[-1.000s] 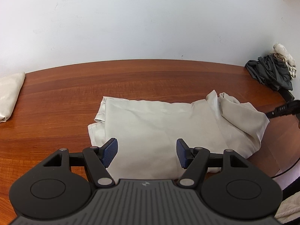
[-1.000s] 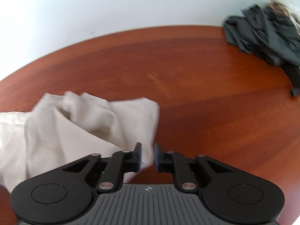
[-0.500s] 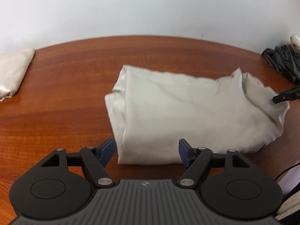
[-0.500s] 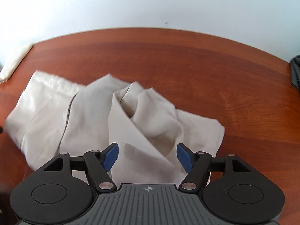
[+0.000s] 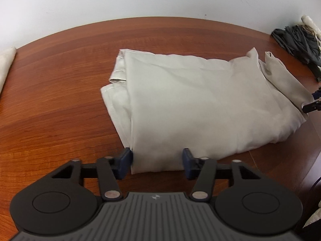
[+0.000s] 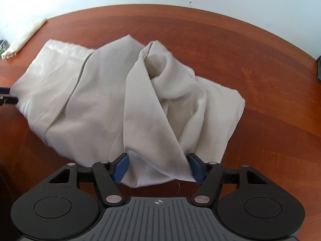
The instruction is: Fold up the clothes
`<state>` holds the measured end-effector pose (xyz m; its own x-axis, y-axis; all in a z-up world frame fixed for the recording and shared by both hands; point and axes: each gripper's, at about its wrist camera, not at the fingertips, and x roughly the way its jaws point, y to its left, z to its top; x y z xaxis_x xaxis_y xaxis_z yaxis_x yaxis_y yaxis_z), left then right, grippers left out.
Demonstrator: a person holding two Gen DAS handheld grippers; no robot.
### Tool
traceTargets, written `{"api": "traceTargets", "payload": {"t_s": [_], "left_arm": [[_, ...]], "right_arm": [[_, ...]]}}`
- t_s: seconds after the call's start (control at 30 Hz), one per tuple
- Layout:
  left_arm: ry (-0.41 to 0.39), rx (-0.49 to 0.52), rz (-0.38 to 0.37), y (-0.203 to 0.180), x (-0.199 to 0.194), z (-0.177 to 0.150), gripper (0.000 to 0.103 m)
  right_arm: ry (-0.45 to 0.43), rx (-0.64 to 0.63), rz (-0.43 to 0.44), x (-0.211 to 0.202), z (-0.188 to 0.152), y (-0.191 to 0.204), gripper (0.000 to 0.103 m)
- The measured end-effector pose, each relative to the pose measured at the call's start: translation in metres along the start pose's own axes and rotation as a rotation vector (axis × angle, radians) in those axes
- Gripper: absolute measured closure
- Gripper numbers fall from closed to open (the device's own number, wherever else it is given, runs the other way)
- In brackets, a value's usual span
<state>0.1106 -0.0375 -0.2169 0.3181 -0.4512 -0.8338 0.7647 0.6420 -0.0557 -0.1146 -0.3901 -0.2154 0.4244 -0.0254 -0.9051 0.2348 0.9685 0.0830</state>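
A beige garment [image 5: 200, 104] lies partly folded on the brown wooden table [image 5: 60, 100]. Its left part is flat, and its right end [image 6: 170, 84] is bunched in loose folds. My left gripper [image 5: 157, 165] is low at the garment's near left corner. Its jaws are closing with the cloth's edge between the blue pads [image 5: 126, 163]. My right gripper [image 6: 158, 167] is at the near edge of the bunched end, its jaws also closing around a fold of cloth. Each gripper's tip shows at the other view's edge, the right gripper [image 5: 313, 105] and the left gripper [image 6: 6, 99].
A pile of dark grey clothes [image 5: 295, 40] sits at the back right by the white wall. A folded beige cloth [image 6: 26, 36] lies at the table's far left. A black cable [image 5: 315, 182] hangs past the table's right edge.
Both grippers have come down to the garment's near edge. The right gripper opened from nearly shut and swung over the bunched end. The left jaws have narrowed around the corner.
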Motion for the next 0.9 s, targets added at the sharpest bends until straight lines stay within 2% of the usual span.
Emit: {"api": "traceTargets", "payload": {"t_s": [0.03,0.07,0.1,0.13,0.2,0.37,0.53,0.7,0.9], "left_arm": [[0.001,0.005,-0.009,-0.001,0.001,-0.001,0.058],[0.003,0.011,-0.018,-0.002,0.001,-0.001,0.069],[0.001,0.018,-0.026,-0.005,0.001,-0.002,0.082],[-0.001,0.025,-0.034,-0.007,0.000,-0.002,0.086],[-0.051,0.038,-0.048,-0.014,-0.009,-0.005,0.093],[-0.201,0.006,-0.085,-0.026,-0.047,-0.008,0.097],[-0.258,-0.062,-0.142,-0.025,-0.086,-0.012,0.097],[-0.299,-0.181,-0.212,-0.016,-0.131,-0.015,0.098],[-0.365,-0.304,-0.284,-0.004,-0.173,0.004,0.098]], "right_arm": [[0.002,-0.001,0.000,-0.001,-0.002,0.001,0.055],[0.001,0.001,0.002,-0.003,-0.003,0.001,0.061],[0.001,0.002,0.004,-0.004,-0.005,0.002,0.075],[-0.001,0.009,0.007,-0.007,-0.006,0.003,0.086],[-0.016,0.026,0.014,-0.013,-0.009,0.002,0.091],[-0.077,0.058,0.039,-0.037,-0.017,0.008,0.093],[-0.127,0.153,0.053,-0.074,-0.030,0.012,0.094],[-0.202,0.252,0.102,-0.128,-0.042,0.013,0.095],[-0.299,0.359,0.179,-0.181,-0.040,0.005,0.095]]}}
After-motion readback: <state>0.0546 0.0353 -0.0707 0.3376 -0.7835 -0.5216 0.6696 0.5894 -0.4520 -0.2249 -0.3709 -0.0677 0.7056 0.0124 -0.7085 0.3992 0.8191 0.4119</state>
